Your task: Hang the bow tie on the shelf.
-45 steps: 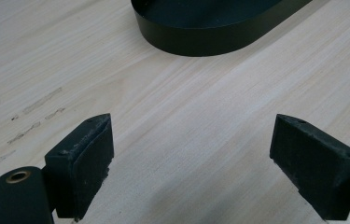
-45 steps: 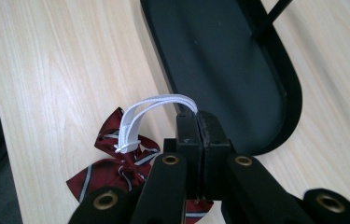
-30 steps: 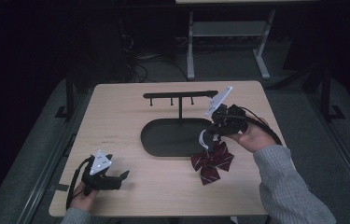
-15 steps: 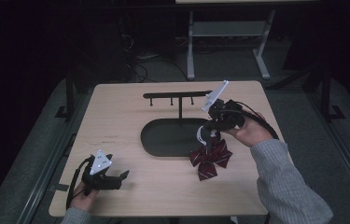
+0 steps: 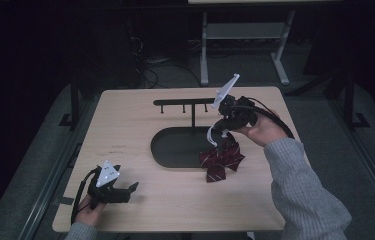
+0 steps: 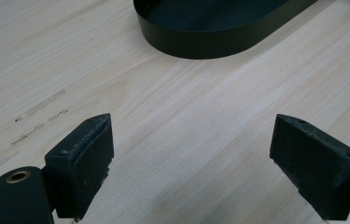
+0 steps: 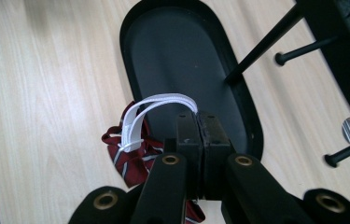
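Note:
A dark red striped bow tie with a white elastic strap hangs at the right rim of the black oval tray. My right gripper is above it, shut on the strap, which loops out to the left of the closed jaws. The bow dangles below them; I cannot tell whether it still touches the table. At the table's front left corner, my left gripper rests open, with bare wood between its jaws.
A black stand rises from the tray and carries a crossbar with several pegs, just left of my right gripper. The tray's near rim lies ahead of the left gripper. Bare tabletop spreads between the two.
My right gripper has risen and shifted toward the stand, pulling the bow tie up and closer to the tray by its strap. The left gripper has stayed put.

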Available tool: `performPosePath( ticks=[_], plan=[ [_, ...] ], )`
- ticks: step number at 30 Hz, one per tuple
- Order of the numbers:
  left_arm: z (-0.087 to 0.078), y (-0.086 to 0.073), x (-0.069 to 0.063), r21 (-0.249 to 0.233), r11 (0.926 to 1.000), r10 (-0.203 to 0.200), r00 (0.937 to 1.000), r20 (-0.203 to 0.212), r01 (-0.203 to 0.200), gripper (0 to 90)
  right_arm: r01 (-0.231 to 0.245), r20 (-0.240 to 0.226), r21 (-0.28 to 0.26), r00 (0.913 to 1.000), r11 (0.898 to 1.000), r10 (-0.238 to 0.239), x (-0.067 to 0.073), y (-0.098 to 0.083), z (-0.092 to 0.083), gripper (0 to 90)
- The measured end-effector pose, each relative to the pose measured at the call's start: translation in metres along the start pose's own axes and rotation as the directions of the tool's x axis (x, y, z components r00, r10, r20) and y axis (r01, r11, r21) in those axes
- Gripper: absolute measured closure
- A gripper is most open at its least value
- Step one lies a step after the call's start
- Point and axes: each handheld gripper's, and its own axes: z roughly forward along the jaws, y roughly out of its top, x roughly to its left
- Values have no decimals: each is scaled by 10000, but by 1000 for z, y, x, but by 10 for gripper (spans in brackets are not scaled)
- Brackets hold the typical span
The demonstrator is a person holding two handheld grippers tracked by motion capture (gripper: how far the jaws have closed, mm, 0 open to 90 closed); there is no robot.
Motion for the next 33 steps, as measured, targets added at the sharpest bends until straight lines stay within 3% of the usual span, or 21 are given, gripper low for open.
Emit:
performPosePath(
  ticks=[20,33],
  plan=[
    [0,1,1,-23,10000,-9,9999,-113,8,133,-178,-60,182,9998,9997,179,-24,23,1,884],
    [0,0,1,128,9999,30,9999,-96,-28,133,-442,202,296,9988,9986,436,-42,35,0,884]
  ],
)
